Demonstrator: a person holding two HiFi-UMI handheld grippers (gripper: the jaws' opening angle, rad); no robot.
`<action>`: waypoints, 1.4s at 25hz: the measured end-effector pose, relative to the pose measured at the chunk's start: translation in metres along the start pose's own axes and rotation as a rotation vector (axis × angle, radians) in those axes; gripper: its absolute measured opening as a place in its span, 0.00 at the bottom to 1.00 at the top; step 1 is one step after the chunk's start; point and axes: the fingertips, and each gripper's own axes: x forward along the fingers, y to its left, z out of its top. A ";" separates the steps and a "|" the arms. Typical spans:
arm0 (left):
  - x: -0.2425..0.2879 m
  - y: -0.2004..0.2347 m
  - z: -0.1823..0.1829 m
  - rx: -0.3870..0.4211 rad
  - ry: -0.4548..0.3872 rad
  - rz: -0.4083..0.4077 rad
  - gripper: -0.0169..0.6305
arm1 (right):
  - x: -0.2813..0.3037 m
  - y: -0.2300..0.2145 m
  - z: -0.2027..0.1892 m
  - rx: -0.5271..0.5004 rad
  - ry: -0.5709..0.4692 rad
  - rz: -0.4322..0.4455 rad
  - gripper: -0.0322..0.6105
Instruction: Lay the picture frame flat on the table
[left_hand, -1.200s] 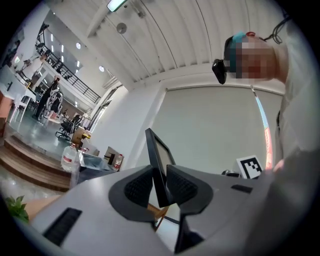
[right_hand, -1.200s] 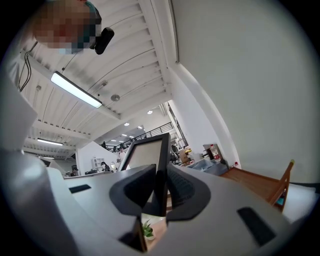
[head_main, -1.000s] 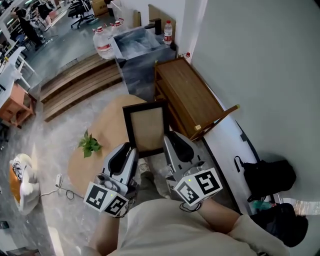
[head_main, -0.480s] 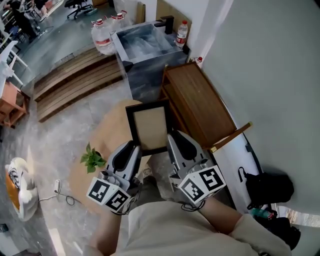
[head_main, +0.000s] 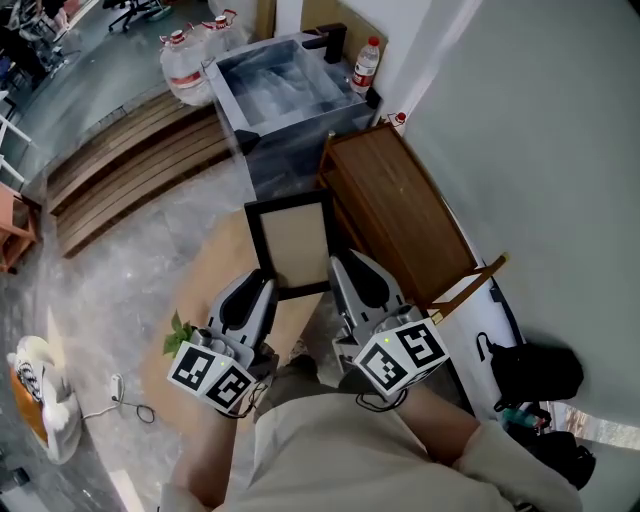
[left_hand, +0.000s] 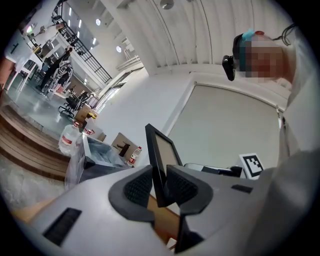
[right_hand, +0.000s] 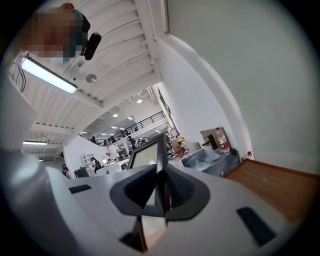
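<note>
The picture frame (head_main: 291, 243) has a black rim and a beige panel. It is held in the air, off the round pale wooden table (head_main: 222, 262) below it. My left gripper (head_main: 264, 291) is shut on the frame's lower left edge, and my right gripper (head_main: 334, 272) is shut on its lower right edge. In the left gripper view the frame (left_hand: 160, 149) stands edge-on between the pads of the left gripper (left_hand: 159, 183). In the right gripper view the frame (right_hand: 148, 154) rises from the closed jaws of the right gripper (right_hand: 161, 189).
A brown wooden cabinet (head_main: 395, 205) stands right of the table against the wall. A grey tub (head_main: 285, 85) with a bottle (head_main: 366, 62) and water jugs (head_main: 185, 55) stands beyond. A small green plant (head_main: 179, 335) sits by my left gripper. A black bag (head_main: 535, 370) lies at right.
Both grippers keep their hold on the frame. The head view has shifted, and the plant now shows closer to my left gripper.
</note>
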 end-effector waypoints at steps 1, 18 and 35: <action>0.004 0.005 0.001 -0.003 0.005 -0.002 0.15 | 0.006 -0.003 0.000 0.005 0.003 -0.004 0.12; 0.085 0.103 -0.079 -0.124 0.105 0.098 0.15 | 0.083 -0.114 -0.093 0.168 0.194 -0.057 0.12; 0.133 0.242 -0.276 -0.234 0.273 0.188 0.15 | 0.126 -0.245 -0.303 0.300 0.416 -0.167 0.12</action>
